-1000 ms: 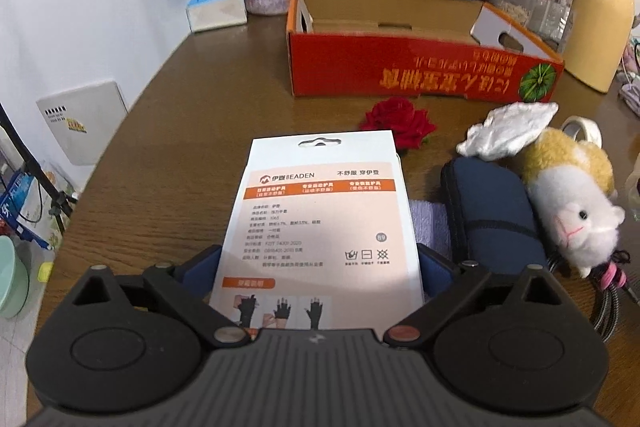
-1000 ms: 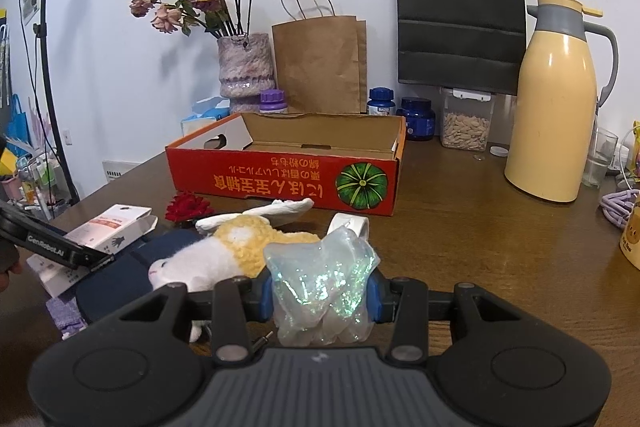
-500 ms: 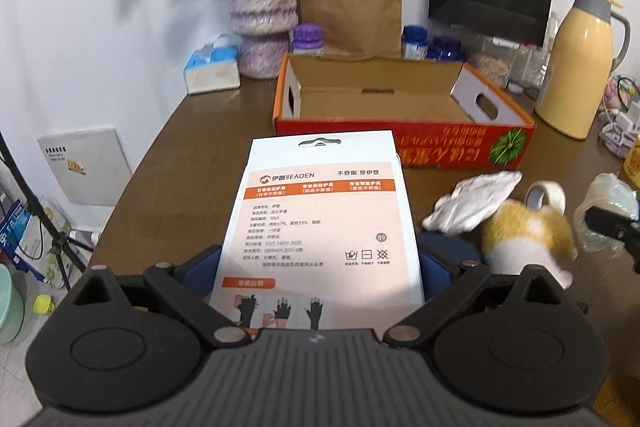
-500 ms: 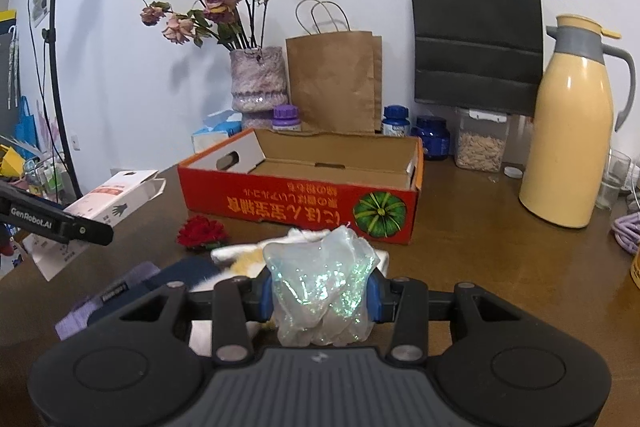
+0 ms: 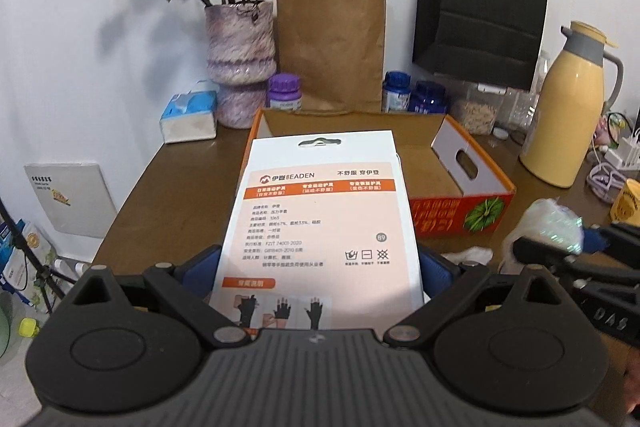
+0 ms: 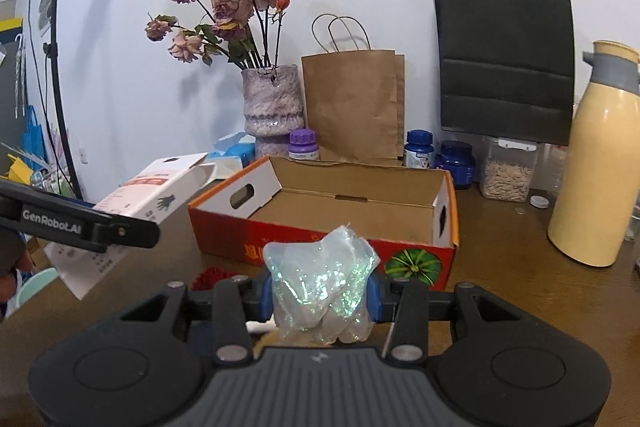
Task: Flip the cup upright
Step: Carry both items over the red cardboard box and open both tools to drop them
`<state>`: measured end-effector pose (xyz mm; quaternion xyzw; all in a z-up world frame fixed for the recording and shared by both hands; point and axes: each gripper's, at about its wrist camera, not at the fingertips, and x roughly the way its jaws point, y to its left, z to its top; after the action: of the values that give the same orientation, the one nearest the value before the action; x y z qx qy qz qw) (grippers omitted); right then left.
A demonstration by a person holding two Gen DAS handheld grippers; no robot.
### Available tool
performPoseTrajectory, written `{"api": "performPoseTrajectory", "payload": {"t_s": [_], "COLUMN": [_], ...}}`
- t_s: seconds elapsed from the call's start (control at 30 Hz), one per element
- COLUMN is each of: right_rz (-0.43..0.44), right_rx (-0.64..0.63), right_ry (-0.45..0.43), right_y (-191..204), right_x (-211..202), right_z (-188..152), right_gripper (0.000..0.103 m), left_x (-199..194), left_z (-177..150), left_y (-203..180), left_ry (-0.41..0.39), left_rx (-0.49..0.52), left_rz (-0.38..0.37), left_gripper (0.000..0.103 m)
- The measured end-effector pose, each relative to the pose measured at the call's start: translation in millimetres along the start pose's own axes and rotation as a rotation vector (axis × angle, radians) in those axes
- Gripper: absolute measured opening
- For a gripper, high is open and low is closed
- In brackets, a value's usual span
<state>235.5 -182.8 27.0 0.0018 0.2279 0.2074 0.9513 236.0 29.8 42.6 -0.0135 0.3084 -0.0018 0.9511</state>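
- Right wrist view: the right gripper (image 6: 320,301) has its jaws clamped on a crumpled iridescent cup (image 6: 320,287), held above the surface (image 6: 500,267).
- Left gripper (image 5: 320,267): jaws pinch a white glove package (image 5: 322,227).
- Beyond, the open orange box (image 6: 328,215); far right, a yellow thermos (image 6: 596,163).

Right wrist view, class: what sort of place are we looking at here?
Probably a home table used for everyday clutter: a vase of dried roses, a yellow thermos jug and paper shopping bags stand along the wall.
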Motion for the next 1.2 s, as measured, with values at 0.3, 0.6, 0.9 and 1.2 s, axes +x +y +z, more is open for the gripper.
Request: {"api": "performPoseTrajectory", "payload": {"t_s": [0.3, 0.6, 0.9, 1.2], "right_rz": [0.009, -0.022, -0.075, -0.123], "right_rx": [0.022, 0.028, 0.019, -0.004], "right_ry": [0.026, 0.05, 0.086, 0.11], "right_y": [3.7, 2.4, -6.0, -16.2], "right_x": [32.4, 68.8, 112.7, 158.7], "right_z": [27.3, 53.8, 76.0, 96.3], "right_gripper": [0.041, 0.041, 0.041, 0.041], "left_x": [16.2, 40.3, 76.4, 120.9], "left_z": [29.7, 58.4, 82.7, 100.4], "left_y": [-6.5, -7.2, -7.4, -3.5], "left_ry": [-0.027, -0.051, -0.055, -0.042], "left_rx": [-0.025, -0.055, -0.086, -0.108], "left_rz": [0.005, 0.022, 0.034, 0.076], "left_gripper": [0.099, 0.099, 0.099, 0.099]}}
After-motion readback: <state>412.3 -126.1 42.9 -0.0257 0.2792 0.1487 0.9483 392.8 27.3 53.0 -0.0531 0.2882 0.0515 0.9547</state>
